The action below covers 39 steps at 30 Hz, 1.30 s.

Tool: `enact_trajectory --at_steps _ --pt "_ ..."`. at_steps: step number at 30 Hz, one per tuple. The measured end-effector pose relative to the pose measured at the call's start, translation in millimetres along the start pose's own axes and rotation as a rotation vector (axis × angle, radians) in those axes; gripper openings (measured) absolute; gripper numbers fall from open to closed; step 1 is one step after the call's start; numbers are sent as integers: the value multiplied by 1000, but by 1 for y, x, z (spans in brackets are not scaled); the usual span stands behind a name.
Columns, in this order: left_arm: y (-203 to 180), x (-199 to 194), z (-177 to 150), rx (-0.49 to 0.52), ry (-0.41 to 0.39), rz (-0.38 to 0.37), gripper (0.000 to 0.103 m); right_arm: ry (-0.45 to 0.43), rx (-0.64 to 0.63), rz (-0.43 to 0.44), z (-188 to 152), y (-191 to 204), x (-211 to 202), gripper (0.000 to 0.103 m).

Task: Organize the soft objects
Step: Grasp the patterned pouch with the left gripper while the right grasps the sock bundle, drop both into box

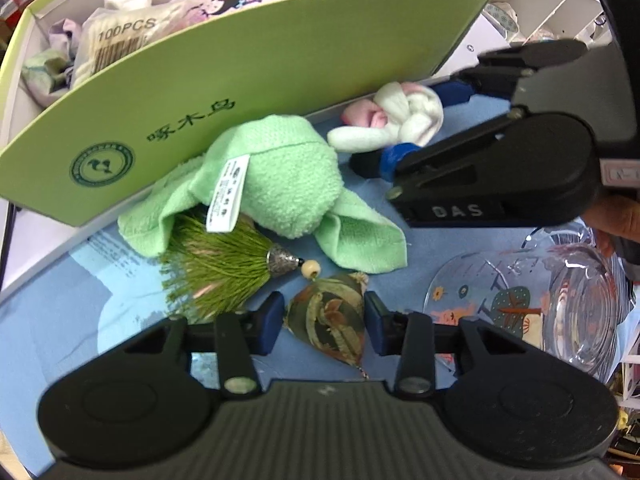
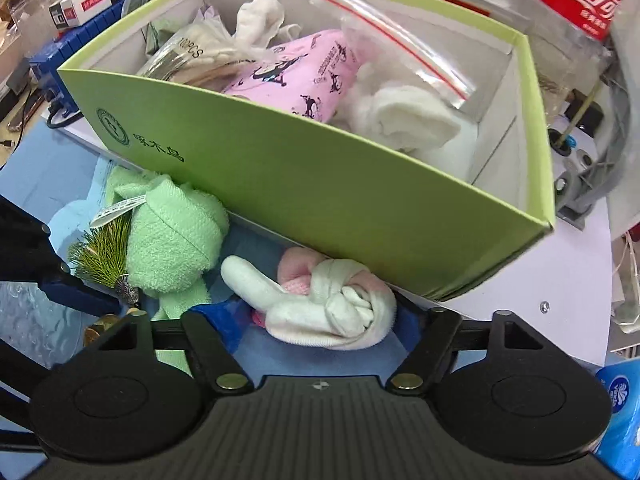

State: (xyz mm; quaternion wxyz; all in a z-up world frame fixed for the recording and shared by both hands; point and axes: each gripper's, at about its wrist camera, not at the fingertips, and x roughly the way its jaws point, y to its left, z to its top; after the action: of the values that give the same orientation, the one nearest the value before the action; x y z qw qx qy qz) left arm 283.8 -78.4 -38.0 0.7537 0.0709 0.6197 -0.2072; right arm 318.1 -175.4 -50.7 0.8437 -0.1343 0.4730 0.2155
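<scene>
Holding socks, tissues, cotton pads: green box [image 2: 320, 184]; jaws flanking sachet [image 1: 326, 320], sock bundle [image 2: 340, 312].

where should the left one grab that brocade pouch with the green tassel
Grip the olive patterned triangular brocade sachet across its widest, padded middle, coming straight on with the left hand-held gripper. Its open fingers already flank that middle, the narrow tip pointing toward the camera. Avoid the green fringed tassel: it is loose and would slip.

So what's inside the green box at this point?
The green box holds a pink printed pack, a white cloth, a zip bag, a 100PCS pack and white rags. Its floor is covered.
</scene>
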Motion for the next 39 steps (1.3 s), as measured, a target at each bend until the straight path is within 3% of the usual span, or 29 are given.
enact_trajectory --at_steps 3,5,13,18,22,28,29,30,31,33,39 --pt "7 -8 -6 -5 -28 -17 41 -2 20 11 -7 -5 -10 36" --pt "14 -18 -12 -8 -52 -40 41 -24 44 11 -14 -11 -21 34" --pt "38 -81 -23 -48 -189 -98 41 -171 105 16 -28 -25 -84 34" --pt "59 -133 -5 -95 -305 -86 41 -284 103 11 0 -25 -119 34" --pt "71 -158 27 -131 -372 -59 41 -326 83 10 45 -25 -113 35" --pt "96 -162 73 -183 -415 -17 42 -284 67 38 96 -23 -73 41" --pt "99 -159 80 -182 -409 -8 44 -270 88 51 101 -24 -67 41" --pt "102 -154 85 -194 -403 10 59 -252 104 63 103 -26 -62 43" --pt "105 -152 83 -205 -410 30 67 -237 111 80 105 -27 -57 44" --pt "108 -147 82 -202 -416 62 67 -264 125 95 104 -27 -55 47" --pt "112 -147 69 -196 -422 58 67 -314 160 99 101 -27 -66 52"
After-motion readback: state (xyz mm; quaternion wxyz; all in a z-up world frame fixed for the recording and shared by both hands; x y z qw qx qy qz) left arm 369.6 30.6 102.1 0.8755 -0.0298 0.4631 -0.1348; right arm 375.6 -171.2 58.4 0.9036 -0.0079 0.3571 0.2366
